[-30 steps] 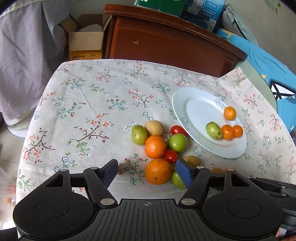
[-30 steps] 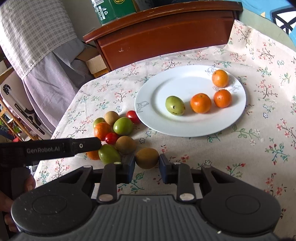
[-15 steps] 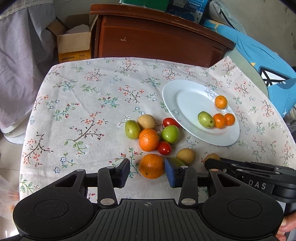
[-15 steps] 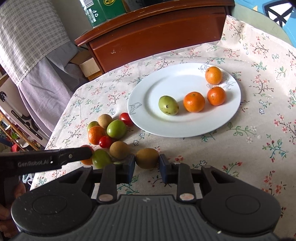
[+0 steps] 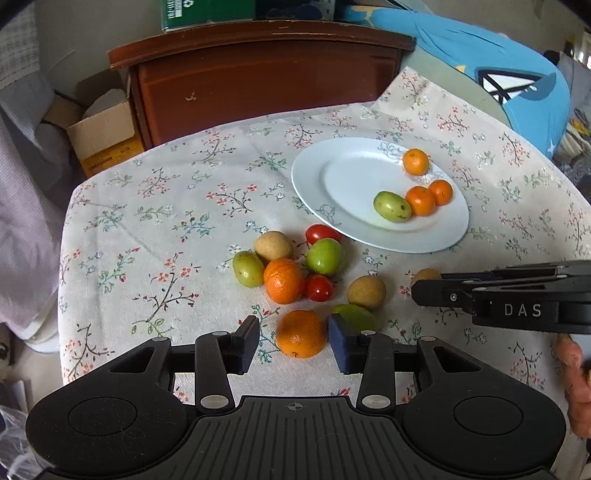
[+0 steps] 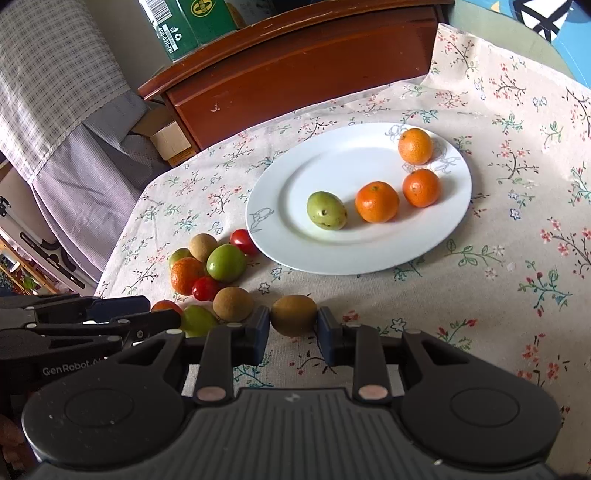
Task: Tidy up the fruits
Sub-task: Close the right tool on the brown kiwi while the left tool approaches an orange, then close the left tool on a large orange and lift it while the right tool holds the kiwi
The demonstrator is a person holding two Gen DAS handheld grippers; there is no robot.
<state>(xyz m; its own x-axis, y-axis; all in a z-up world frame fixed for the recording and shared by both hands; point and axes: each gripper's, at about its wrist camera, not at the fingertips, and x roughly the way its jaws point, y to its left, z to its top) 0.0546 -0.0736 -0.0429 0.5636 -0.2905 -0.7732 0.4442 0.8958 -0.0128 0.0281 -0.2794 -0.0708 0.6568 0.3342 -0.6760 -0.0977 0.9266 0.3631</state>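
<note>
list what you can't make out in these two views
- Left wrist view: brown fruit half hidden behind the right gripper.
- Left wrist view: hand cut off by the right edge.
- Right wrist view: green box cut by the top edge, small print unreadable.

Plates: one white plate [image 6: 273, 192] on the flowered cloth.
Oranges on the plate: three [image 6: 376, 202], small and round.
Green fruits on the plate: one [image 6: 326, 210], oval and speckled.
Oranges on the cloth: two [image 5: 283, 280], one of them nearest the left wrist camera [image 5: 301, 333].
Green fruits on the cloth: three, one round [image 5: 325, 257], one oval at the left of the cluster [image 5: 248, 268], one partly hidden behind a blue pad [image 5: 356, 315].
Brown fruits on the cloth: three [image 5: 273, 245], [image 5: 366, 291], [image 6: 293, 314].
Red tomatoes on the cloth: two [image 5: 322, 233], [image 5: 318, 288].
Grippers: two.
</note>
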